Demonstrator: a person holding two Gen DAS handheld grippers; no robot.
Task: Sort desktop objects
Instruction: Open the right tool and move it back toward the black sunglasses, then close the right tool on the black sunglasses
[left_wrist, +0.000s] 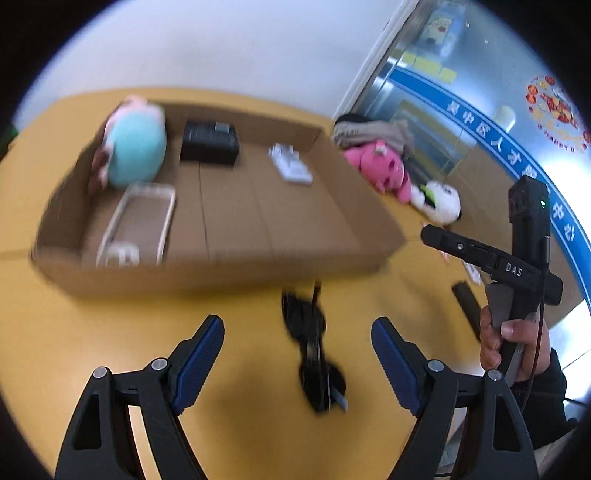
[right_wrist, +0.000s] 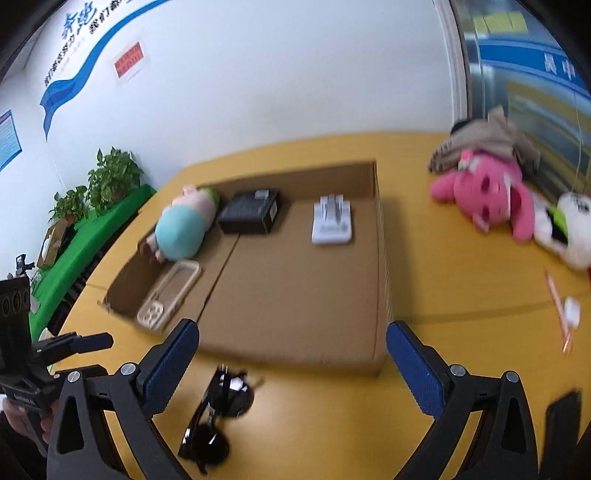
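Observation:
A shallow cardboard box (left_wrist: 295, 236) (right_wrist: 295, 295) lies on the yellow table. Inside are a teal and pink plush (left_wrist: 133, 147) (right_wrist: 184, 229), a black box (left_wrist: 209, 142) (right_wrist: 249, 214), a white packet (left_wrist: 290, 164) (right_wrist: 332, 219) and a beige phone case (left_wrist: 138, 225) (right_wrist: 170, 295). Black sunglasses (left_wrist: 314, 347) (right_wrist: 218, 413) lie on the table in front of the box. My left gripper (left_wrist: 297, 362) is open, with the sunglasses between its fingers, untouched. My right gripper (right_wrist: 291, 369) is open and empty, the sunglasses at its left finger.
A pink plush (left_wrist: 384, 166) (right_wrist: 484, 192), a white plush (left_wrist: 439, 203) (right_wrist: 565, 225) and folded clothing (right_wrist: 487, 144) lie right of the box. An orange pen (right_wrist: 557, 306), a small white item (right_wrist: 570, 312) and a dark flat object (right_wrist: 561, 424) lie on the right. Plants (right_wrist: 110, 177) stand far left.

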